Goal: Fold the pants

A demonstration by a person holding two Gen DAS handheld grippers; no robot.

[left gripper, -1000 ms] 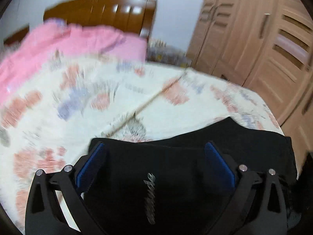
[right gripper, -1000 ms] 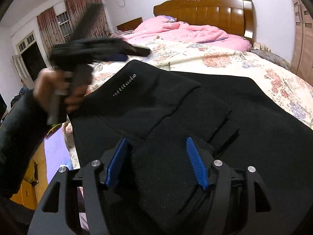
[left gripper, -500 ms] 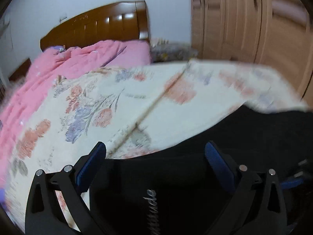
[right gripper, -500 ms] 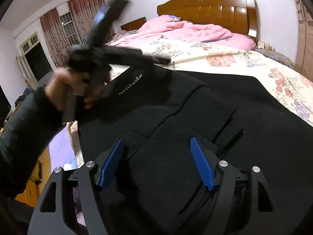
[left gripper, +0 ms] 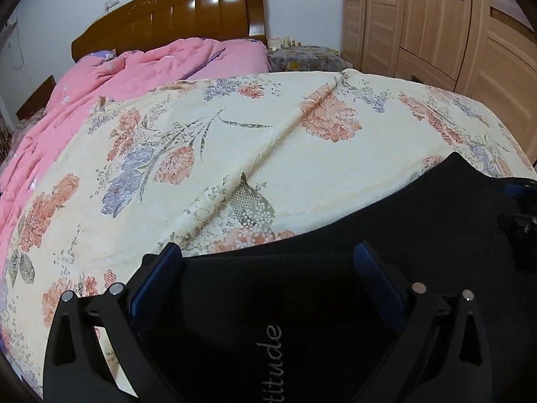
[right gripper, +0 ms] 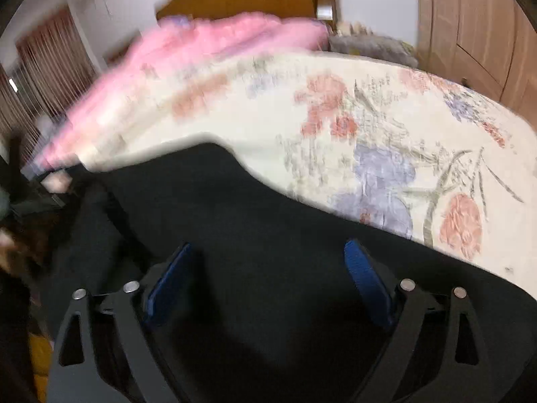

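Observation:
Black pants [left gripper: 386, 235] lie folded on the near end of the bed, with grey "attitude" lettering [left gripper: 273, 362] facing up. My left gripper [left gripper: 266, 268] is open, its blue pads spread wide just above the folded edge and holding nothing. My right gripper [right gripper: 268, 265] is open over the black pants [right gripper: 241, 208] in a blurred right wrist view. Part of the right gripper shows at the right edge of the left wrist view [left gripper: 520, 208].
A floral cream bedspread [left gripper: 235, 141] covers the bed. A pink quilt [left gripper: 110, 80] is bunched at the far left by the wooden headboard [left gripper: 174, 16]. A wooden wardrobe [left gripper: 436, 23] stands at the right. A covered nightstand [left gripper: 302, 57] sits beside the headboard.
My left gripper has swung to face the headboard and steadied over the lettering. My right gripper has swung right; its view is now blurred and faces the floral bedspread.

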